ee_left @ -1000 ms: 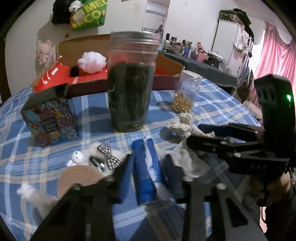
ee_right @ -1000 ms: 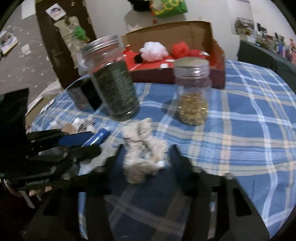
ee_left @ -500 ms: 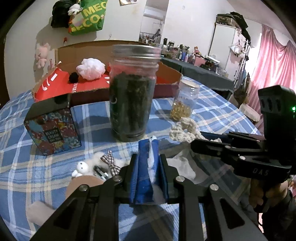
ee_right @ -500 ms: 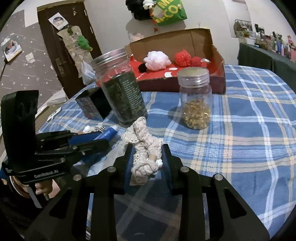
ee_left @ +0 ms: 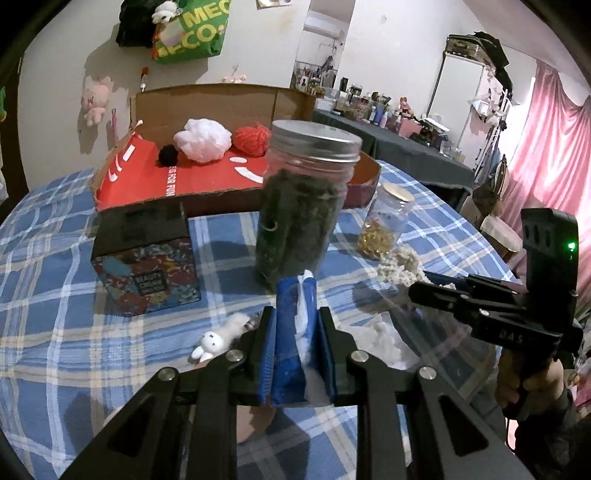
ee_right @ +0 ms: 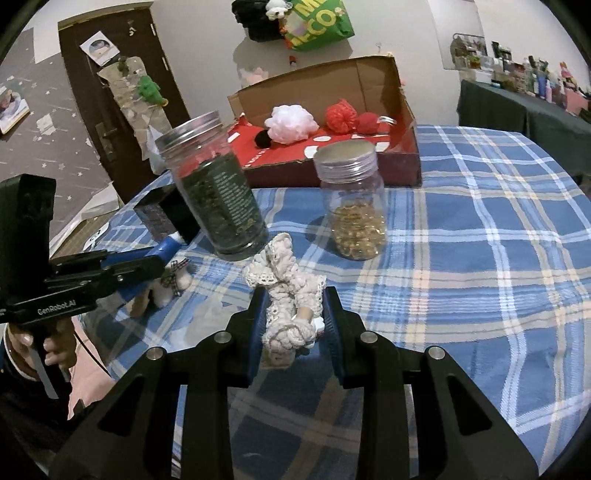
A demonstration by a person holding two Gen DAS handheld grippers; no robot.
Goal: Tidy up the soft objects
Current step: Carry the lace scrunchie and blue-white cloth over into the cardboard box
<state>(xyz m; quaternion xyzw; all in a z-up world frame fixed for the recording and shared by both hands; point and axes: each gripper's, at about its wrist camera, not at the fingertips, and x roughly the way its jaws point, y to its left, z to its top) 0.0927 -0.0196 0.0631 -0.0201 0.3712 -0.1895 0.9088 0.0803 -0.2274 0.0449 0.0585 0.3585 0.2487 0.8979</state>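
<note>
**Both grippers held something soft above the checked table**

Your left gripper point(ee_left: 295, 345) was squeezed tight on a blue pouch point(ee_left: 291, 332) with white fluff poking out of its top. The pouch stood up between the blue pads, near you, in front of the tall jar of dark green stuff point(ee_left: 301, 206). That jar had a silver lid and a label, but the words were too small to read.

Your right gripper point(ee_right: 293, 321) was closed on a cream knitted toy point(ee_right: 286, 295). The toy stuck out past the pads toward the small jar of golden beads point(ee_right: 354, 206).

On the side of the left tool you could read "GenRobot.AI". The right tool point(ee_left: 506, 317) showed letters like "DAS" and a green light.

A small white bunny toy point(ee_left: 208, 341) lay on the blue checked tablecloth point(ee_right: 498, 258), just left of the pouch. Left of the tall jar sat a dark box point(ee_left: 147, 269) with a colourful front; its label was too blurry to read.

Far back, an open cardboard box point(ee_left: 207, 107) with a red floor held a white puff point(ee_left: 203, 140), red yarn point(ee_left: 253, 138) and a black pom-pom point(ee_left: 168, 155). A strip on the red floor read "FOR FUN". A green bag point(ee_left: 192, 29) on the wall showed "MEG" and "ECO".
</note>
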